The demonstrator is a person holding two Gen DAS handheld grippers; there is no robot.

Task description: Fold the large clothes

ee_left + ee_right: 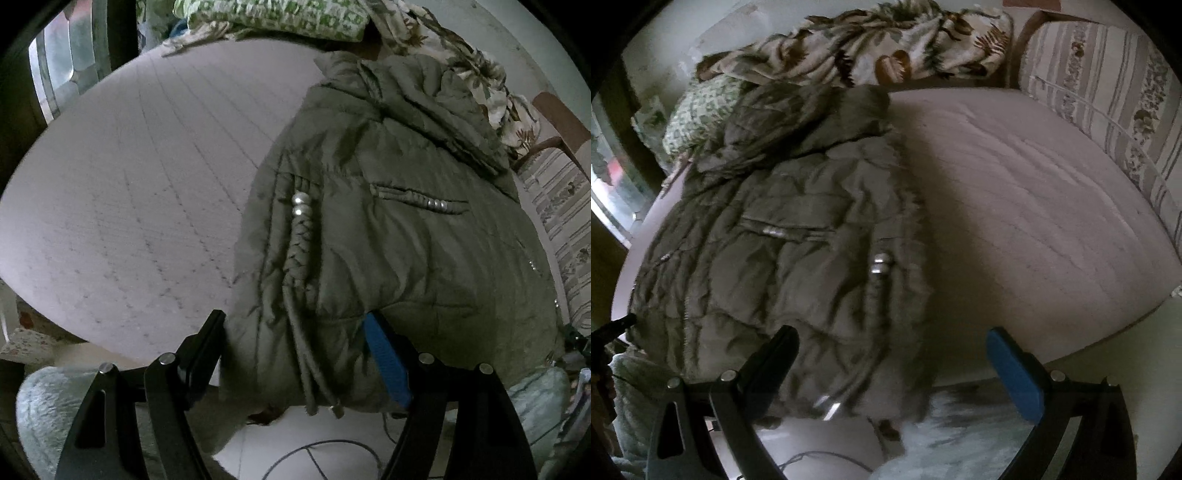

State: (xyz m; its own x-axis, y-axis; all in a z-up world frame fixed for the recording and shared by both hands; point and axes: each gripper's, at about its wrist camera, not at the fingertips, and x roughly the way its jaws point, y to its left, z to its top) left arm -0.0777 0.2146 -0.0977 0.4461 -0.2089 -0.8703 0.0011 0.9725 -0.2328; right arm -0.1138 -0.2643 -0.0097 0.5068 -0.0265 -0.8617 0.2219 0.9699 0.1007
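Note:
An olive green padded jacket (399,229) with a hood, braided cords and silver beads lies on a pale mattress (140,192), its hem hanging over the near edge. My left gripper (295,332) is open, its two fingers wide apart with the jacket's hem and cords between them. In the right wrist view the jacket (775,251) lies on the left half of the mattress (1034,206). My right gripper (894,343) is open, its fingers wide apart at the jacket's lower right edge, gripping nothing.
A leaf-print blanket (871,51) and a green patterned pillow (273,18) lie at the far end. A striped floral cushion (1108,96) stands along the right side. A fluffy pale rug (40,413) and cables (325,454) lie on the floor below.

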